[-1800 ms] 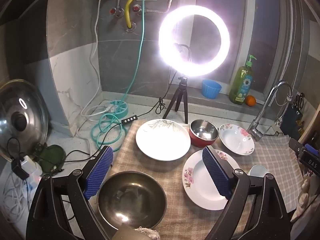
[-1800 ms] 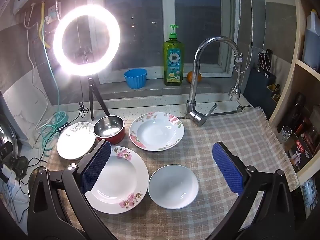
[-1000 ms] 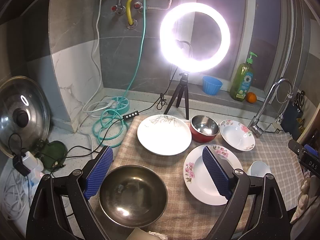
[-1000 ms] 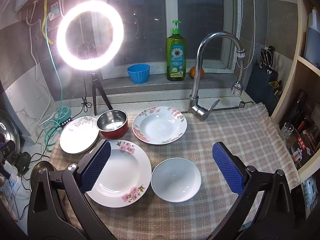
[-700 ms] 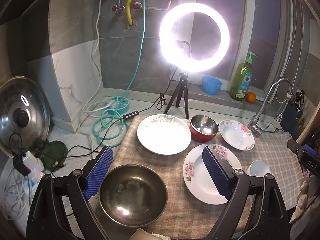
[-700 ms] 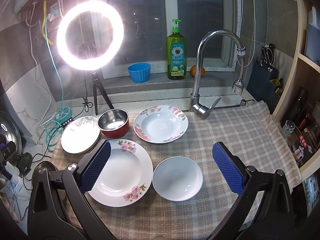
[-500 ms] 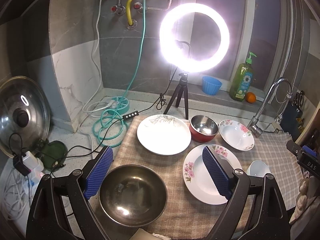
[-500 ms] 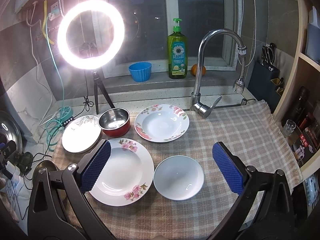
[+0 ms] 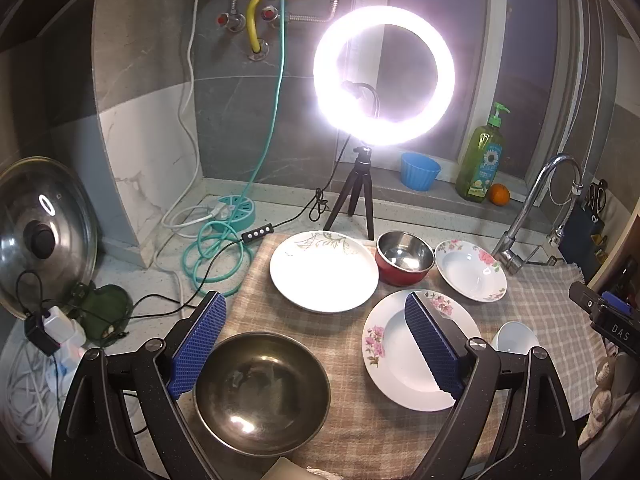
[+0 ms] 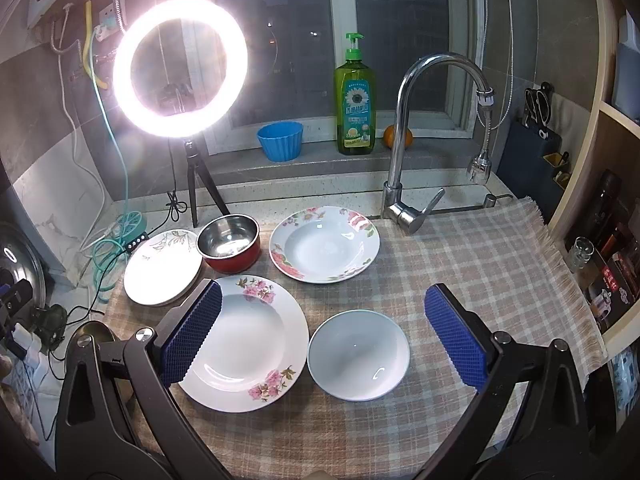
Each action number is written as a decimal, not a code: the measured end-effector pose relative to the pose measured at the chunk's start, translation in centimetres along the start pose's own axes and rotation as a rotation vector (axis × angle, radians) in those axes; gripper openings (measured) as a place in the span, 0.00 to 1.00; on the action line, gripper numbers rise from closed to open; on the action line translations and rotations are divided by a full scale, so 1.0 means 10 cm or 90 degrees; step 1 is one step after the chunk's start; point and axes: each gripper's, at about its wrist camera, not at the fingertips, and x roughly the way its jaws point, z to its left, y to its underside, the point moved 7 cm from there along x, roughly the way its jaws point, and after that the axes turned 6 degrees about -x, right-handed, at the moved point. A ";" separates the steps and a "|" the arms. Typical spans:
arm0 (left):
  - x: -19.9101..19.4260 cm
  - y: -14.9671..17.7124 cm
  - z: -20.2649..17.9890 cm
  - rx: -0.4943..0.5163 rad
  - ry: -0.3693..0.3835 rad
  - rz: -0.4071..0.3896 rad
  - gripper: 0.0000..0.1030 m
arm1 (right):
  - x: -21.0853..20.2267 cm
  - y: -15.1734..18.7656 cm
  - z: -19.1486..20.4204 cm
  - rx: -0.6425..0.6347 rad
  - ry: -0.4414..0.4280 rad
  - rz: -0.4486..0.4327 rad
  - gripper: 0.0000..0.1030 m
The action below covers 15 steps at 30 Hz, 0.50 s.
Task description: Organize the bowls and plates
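Observation:
On the checked cloth (image 10: pixel 460 264) lie a large pink-flowered plate (image 10: pixel 248 344), a small white bowl (image 10: pixel 358 354), a deep flowered plate (image 10: pixel 324 244), a red-sided steel bowl (image 10: pixel 229 242) and a leaf-patterned white plate (image 10: pixel 162 266). A big steel bowl (image 9: pixel 262 394) sits nearest in the left wrist view. My left gripper (image 9: pixel 314 348) hovers open above the steel bowl and the flowered plate (image 9: pixel 404 360). My right gripper (image 10: pixel 324 334) hangs open over the flowered plate and the white bowl. Neither holds anything.
A lit ring light on a tripod (image 10: pixel 180 68) stands at the back. A tap (image 10: pixel 404 136) rises behind the cloth. On the sill are a blue cup (image 10: pixel 280 140), a green soap bottle (image 10: pixel 355 108) and an orange (image 10: pixel 397 136). Cables (image 9: pixel 212 256) and a pot lid (image 9: pixel 44 236) crowd the left; shelves (image 10: pixel 612 248) on the right.
Both grippers have drawn back and risen a little, so the dishes sit slightly farther off. The jaws stay open and no dish has moved.

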 end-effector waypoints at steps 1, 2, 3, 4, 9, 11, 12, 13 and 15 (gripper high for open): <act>0.00 0.00 0.00 0.000 0.000 0.000 0.89 | 0.00 0.00 0.00 0.000 0.000 0.000 1.00; 0.00 0.00 0.00 0.000 0.000 -0.001 0.89 | 0.00 0.00 -0.01 0.000 -0.001 0.000 1.00; 0.00 0.00 0.00 0.001 0.000 -0.001 0.89 | 0.01 0.00 0.00 0.000 -0.001 0.000 1.00; 0.00 0.00 -0.01 0.001 0.000 -0.001 0.89 | 0.01 0.00 0.00 0.001 -0.001 0.000 1.00; 0.00 0.00 -0.01 0.001 0.000 -0.001 0.89 | 0.02 0.02 0.01 0.001 -0.003 0.003 1.00; 0.01 0.00 -0.01 0.000 0.000 0.000 0.89 | 0.03 0.02 0.01 0.001 -0.003 0.004 1.00; 0.02 -0.01 -0.02 0.000 0.000 0.000 0.89 | 0.03 0.02 0.02 0.002 -0.004 0.005 1.00; 0.02 -0.01 -0.03 0.001 0.000 0.000 0.89 | 0.04 0.02 0.02 0.002 -0.005 0.005 1.00; 0.02 -0.01 -0.03 0.001 0.000 0.000 0.89 | 0.05 0.02 0.01 0.003 -0.005 0.005 1.00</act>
